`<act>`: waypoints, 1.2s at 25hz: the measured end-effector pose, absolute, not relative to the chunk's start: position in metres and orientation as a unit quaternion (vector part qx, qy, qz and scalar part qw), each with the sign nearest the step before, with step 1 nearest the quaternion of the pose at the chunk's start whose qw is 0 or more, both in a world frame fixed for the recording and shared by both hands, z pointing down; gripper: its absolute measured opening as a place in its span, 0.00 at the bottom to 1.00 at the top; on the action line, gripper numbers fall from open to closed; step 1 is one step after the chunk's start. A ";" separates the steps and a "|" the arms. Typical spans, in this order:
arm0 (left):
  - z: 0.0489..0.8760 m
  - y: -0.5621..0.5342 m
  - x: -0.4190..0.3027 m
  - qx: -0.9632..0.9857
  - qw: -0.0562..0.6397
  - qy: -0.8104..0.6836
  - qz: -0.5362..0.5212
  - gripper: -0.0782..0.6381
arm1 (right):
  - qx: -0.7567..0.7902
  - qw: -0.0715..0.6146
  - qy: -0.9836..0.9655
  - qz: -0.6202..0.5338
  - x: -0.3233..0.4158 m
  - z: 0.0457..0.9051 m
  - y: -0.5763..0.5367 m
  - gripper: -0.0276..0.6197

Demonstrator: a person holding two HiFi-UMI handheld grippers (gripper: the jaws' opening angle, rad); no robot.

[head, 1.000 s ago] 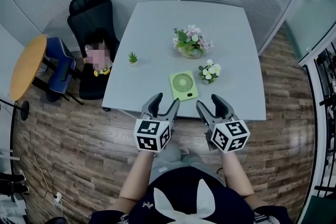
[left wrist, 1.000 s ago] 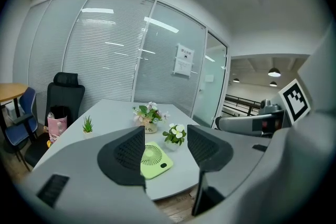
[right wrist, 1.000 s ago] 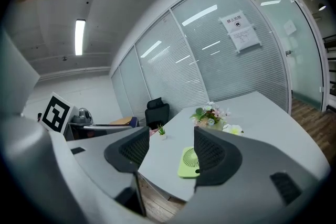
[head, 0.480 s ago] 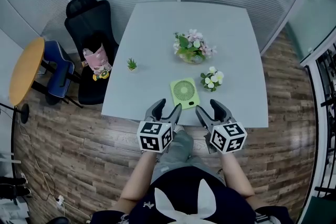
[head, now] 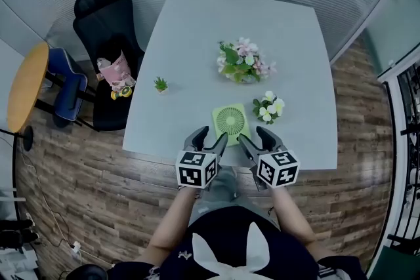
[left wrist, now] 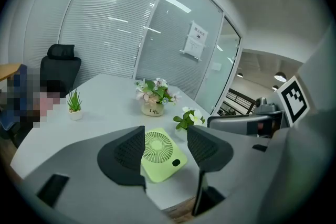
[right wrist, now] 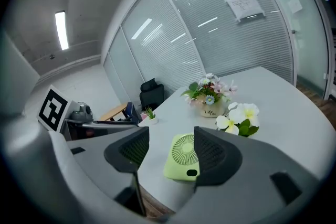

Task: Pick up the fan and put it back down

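Note:
A flat light-green fan lies face up on the grey table, close to its near edge. My left gripper hovers open over the table's near edge, just left of the fan, with nothing between its jaws. On the other side my right gripper is open too and holds nothing; the fan shows just beyond its jaws. Neither gripper touches the fan.
A small white flower sprig lies right of the fan. A flower pot stands mid-table and a tiny green plant at the left. A black office chair with a pink bag stands left of the table, beside a round wooden table.
Both grippers have come forward and closer together toward the fan, now flanking its near end. The view has shifted so the table sits nearer.

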State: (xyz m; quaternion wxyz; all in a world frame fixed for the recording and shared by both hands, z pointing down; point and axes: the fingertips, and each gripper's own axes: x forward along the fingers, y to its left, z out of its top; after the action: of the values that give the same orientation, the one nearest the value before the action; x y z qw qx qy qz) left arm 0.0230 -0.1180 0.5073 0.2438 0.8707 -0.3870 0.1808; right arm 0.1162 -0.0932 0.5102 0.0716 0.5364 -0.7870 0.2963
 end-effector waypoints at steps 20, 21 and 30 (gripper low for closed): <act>0.591 -0.142 0.021 0.835 0.322 -0.374 0.243 0.45 | 0.517 0.113 -0.752 0.392 0.120 0.600 -0.124 0.44; 0.594 -0.143 0.021 0.835 0.321 -0.375 0.243 0.45 | 0.517 0.115 -0.751 0.395 0.121 0.604 -0.125 0.44; 0.627 -0.148 0.025 0.827 0.354 -0.356 0.253 0.45 | 0.521 0.138 -0.732 0.418 0.129 0.640 -0.130 0.44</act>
State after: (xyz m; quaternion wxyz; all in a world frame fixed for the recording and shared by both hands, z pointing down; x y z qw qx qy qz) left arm 0.0250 -0.1477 0.6271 0.3540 0.8271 -0.3558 0.2531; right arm 0.1295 -0.1295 0.6405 0.1376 0.5205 -0.7316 0.4181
